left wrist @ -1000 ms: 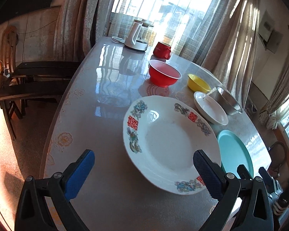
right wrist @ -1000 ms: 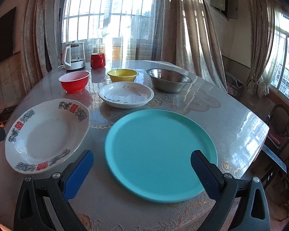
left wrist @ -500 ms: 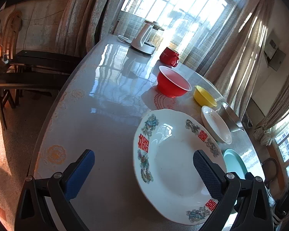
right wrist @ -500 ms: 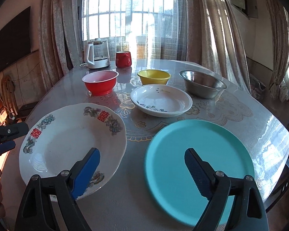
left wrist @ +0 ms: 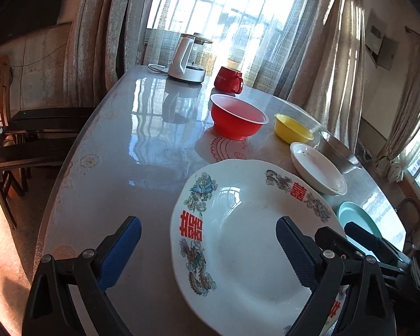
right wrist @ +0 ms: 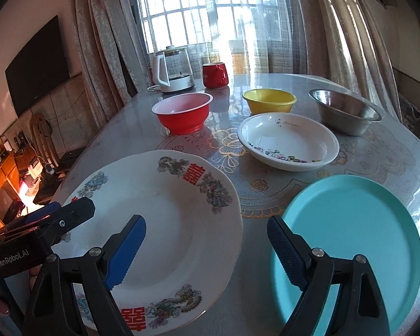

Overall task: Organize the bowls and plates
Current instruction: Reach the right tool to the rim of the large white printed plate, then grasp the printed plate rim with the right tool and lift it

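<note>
White big plate (right wrist: pixel 165 224) sits between both grippers' spread jaws — pinch its rim gently, lift it flat.

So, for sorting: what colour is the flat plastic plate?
Turquoise plastic plate, clearest in right wrist view.

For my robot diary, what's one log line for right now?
left gripper: open, empty | right gripper: open, empty | patterned plate: on table, ungrasped
</note>
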